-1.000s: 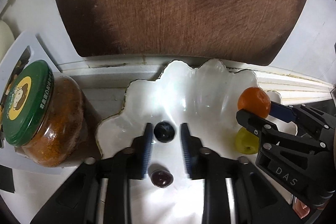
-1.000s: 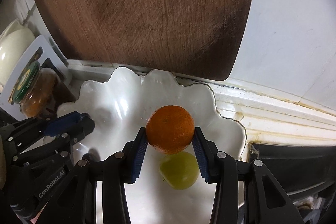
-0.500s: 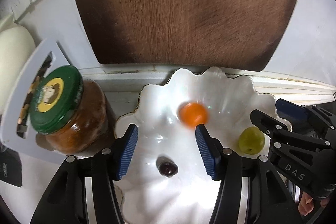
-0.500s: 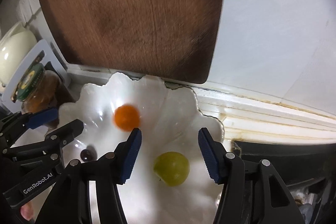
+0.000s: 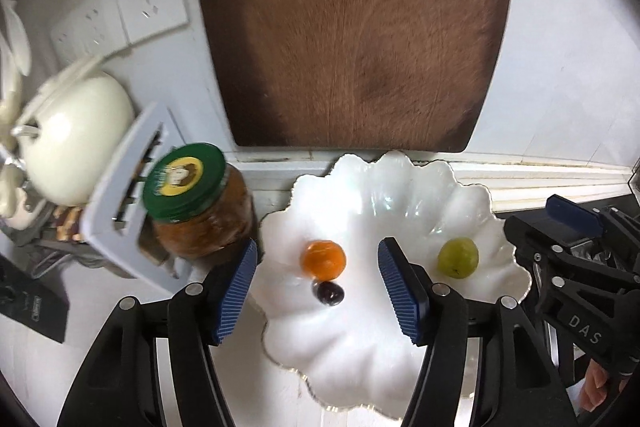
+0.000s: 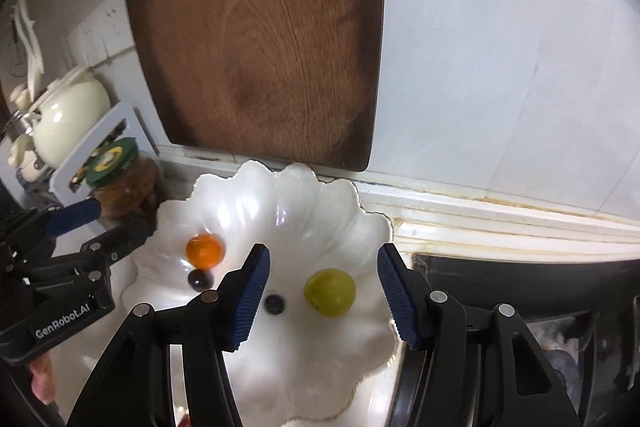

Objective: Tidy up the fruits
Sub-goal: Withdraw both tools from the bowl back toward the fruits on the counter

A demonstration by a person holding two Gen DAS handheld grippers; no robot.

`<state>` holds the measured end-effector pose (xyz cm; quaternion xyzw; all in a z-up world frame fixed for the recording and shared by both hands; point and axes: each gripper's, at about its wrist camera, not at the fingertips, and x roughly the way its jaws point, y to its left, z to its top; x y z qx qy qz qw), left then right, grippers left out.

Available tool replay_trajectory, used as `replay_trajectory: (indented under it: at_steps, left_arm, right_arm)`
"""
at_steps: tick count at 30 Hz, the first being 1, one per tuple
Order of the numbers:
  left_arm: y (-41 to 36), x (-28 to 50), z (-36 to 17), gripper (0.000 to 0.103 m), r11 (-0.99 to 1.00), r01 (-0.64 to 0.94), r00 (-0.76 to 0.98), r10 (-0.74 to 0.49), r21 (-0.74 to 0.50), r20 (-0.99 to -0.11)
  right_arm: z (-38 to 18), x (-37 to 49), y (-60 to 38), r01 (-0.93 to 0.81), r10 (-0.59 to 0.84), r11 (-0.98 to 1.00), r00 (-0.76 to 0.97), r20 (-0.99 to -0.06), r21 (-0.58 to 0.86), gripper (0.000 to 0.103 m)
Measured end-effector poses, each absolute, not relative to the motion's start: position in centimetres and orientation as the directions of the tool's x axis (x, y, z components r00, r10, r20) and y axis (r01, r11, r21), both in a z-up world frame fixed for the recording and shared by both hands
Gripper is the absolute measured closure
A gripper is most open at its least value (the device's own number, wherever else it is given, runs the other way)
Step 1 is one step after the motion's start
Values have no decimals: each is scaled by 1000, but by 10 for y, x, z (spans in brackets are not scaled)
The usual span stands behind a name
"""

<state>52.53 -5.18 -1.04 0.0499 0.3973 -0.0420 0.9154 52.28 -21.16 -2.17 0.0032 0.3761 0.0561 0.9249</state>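
A white scalloped plate (image 5: 400,195) (image 6: 304,195) holds an orange (image 5: 323,259) (image 6: 204,251), a dark cherry (image 5: 329,292) (image 6: 199,279) touching it, and a green fruit (image 5: 457,258) (image 6: 329,291). A dark blueberry (image 6: 274,303) shows only in the right wrist view. My left gripper (image 5: 316,287) is open and empty above the plate's left side. My right gripper (image 6: 324,291) is open and empty above the green fruit.
A jar (image 5: 200,203) with a green lid stands left of the plate. A wooden board (image 5: 352,27) leans on the wall behind. A white teapot (image 5: 72,135) and a grey rack (image 5: 120,187) sit far left. A dark stove edge (image 6: 520,279) is right.
Both grippers opened and pulled back and up from the plate. The orange left the right gripper and rolled left to rest by the cherry. The blueberry left the left gripper.
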Motion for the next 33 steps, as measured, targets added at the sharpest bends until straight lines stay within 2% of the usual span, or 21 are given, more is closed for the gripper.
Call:
replay_trajectory:
  at_steps: [15, 33]
  left_arm:
    - [-41, 431, 31, 37, 995, 80, 763, -20, 63, -647]
    - [-27, 323, 54, 34, 996, 88, 814, -53, 33, -579]
  right_arm:
    - [22, 435, -205, -149, 154, 987, 799, -581, 57, 46]
    - [52, 337, -207, -187, 198, 980, 869, -454, 69, 46]
